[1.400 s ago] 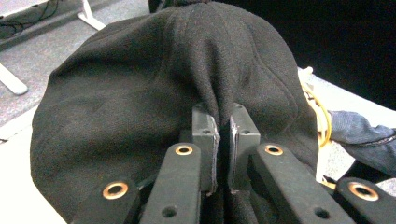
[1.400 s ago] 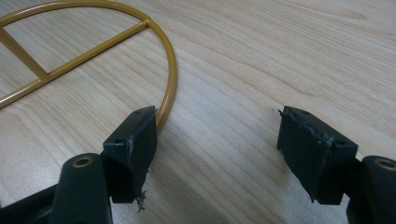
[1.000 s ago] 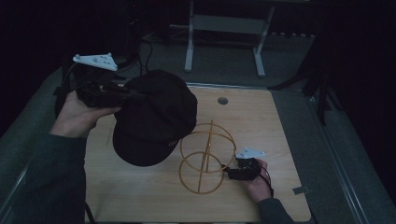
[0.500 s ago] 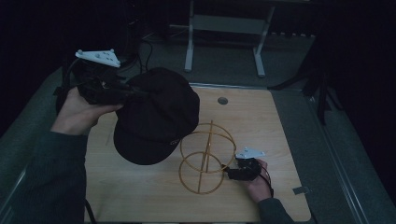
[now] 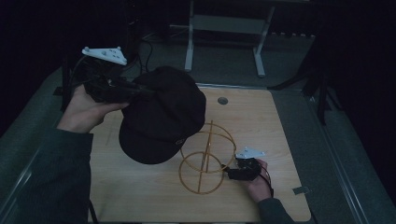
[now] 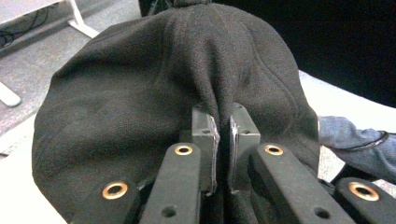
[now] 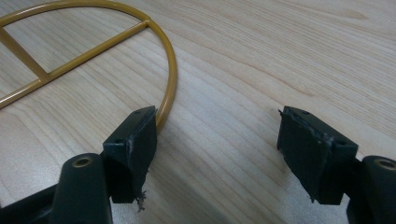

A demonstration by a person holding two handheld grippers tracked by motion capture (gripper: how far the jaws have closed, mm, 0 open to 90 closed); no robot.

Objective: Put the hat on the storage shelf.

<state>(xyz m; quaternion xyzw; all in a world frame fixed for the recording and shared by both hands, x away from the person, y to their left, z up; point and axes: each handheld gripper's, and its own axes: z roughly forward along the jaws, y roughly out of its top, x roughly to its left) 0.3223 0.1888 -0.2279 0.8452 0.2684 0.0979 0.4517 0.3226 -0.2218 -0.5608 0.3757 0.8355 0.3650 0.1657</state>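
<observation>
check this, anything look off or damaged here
The pad on the right tool is frayed: threads hang from its left finger. The cap is pinched into a fold by the left tool and hangs tilted above the stand.

hidden: cap [image 5: 163,116] covers wire stand's [image 5: 205,158] top left | cut off: stand ring, right gripper view

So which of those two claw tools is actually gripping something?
The left gripper: its jaws pinch a fold of the black cap. The right gripper gapes open beside the gold wire stand.
</observation>
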